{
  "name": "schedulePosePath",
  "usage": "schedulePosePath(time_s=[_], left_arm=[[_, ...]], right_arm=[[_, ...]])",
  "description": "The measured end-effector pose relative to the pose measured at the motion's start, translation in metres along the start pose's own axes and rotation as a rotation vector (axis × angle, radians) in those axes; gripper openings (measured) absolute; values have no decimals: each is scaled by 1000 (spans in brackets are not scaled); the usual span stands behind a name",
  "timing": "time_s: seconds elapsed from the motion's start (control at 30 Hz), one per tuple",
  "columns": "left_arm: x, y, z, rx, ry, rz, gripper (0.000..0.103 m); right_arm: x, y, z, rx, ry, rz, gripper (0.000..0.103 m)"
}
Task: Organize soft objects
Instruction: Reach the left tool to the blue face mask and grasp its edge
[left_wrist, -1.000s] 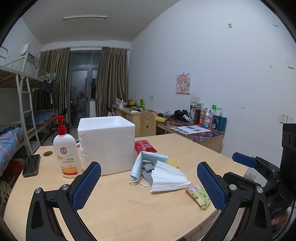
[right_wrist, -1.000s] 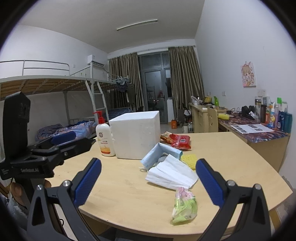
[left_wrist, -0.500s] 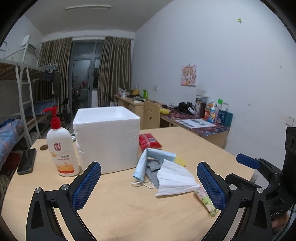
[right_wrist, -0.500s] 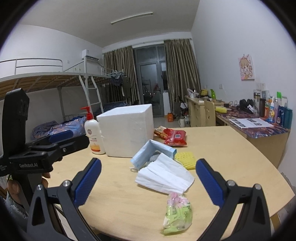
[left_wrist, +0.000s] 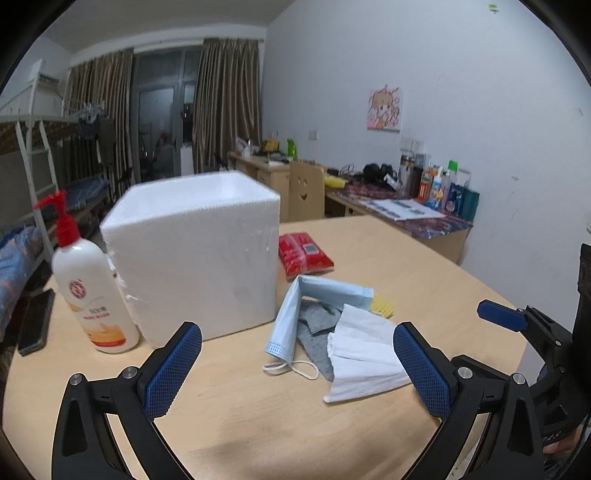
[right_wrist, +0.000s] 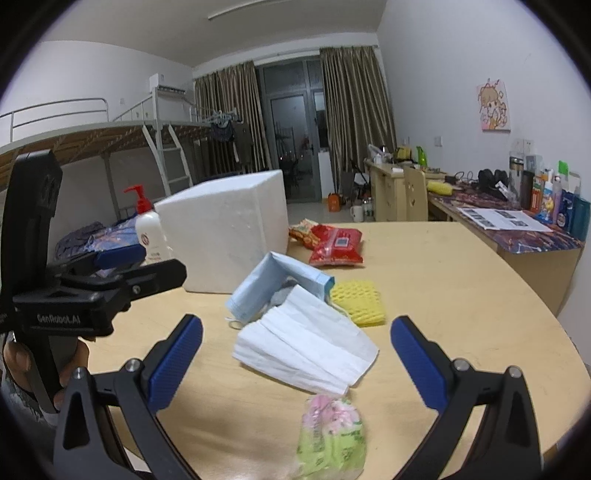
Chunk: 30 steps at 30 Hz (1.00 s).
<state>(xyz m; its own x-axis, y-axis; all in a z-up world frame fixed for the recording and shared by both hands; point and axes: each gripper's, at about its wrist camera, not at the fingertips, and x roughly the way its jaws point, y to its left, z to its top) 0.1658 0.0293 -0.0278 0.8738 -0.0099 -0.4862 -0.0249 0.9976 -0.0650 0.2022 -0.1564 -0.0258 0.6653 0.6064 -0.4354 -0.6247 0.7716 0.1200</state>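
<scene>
Both grippers hover over the near edge of the round table (right_wrist: 461, 280), jaws spread wide, holding nothing — left gripper (left_wrist: 297, 363), right gripper (right_wrist: 297, 360).

The soft things lie heaped mid-table, just right of the foam box (left_wrist: 195, 258): white mask (right_wrist: 304, 349) nearest, blue mask (right_wrist: 273, 284) folded behind it, a grey cloth (left_wrist: 314, 326) tucked under both, a yellow foam net (right_wrist: 356, 301) touching the heap's right side. A tissue pack (right_wrist: 332, 435) sits at the near edge, a red wipes pack (right_wrist: 336, 245) toward the far side by the box.

Handling, as I judge it: all light and limp. The masks will drape and slide on the smooth wood — pinch at a pleated edge, low, not the ear loops. The net should squash and spring back.
</scene>
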Motion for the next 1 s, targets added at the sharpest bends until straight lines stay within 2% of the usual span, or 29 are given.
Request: schedulePosePath(time_s=[0.2, 0.47, 0.67, 0.73, 0.9, 1.0], left_arm=[[39, 12, -2, -49, 100, -15, 103], [82, 25, -3, -124, 241, -81, 103], [112, 29, -4, -145, 347, -81, 103], [121, 30, -4, -155, 373, -84, 100], [141, 41, -10, -258, 434, -141, 97], [142, 42, -8, -253, 429, -120, 97]], right_arm=[[18, -11, -3, -4, 60, -1, 103], [39, -19, -5, -36, 154, 31, 103], [50, -16, -4, -90, 208, 39, 103], [54, -17, -4, -88, 222, 41, 103], [56, -17, 0, -85, 214, 57, 103], [59, -16, 1, -89, 215, 51, 103]])
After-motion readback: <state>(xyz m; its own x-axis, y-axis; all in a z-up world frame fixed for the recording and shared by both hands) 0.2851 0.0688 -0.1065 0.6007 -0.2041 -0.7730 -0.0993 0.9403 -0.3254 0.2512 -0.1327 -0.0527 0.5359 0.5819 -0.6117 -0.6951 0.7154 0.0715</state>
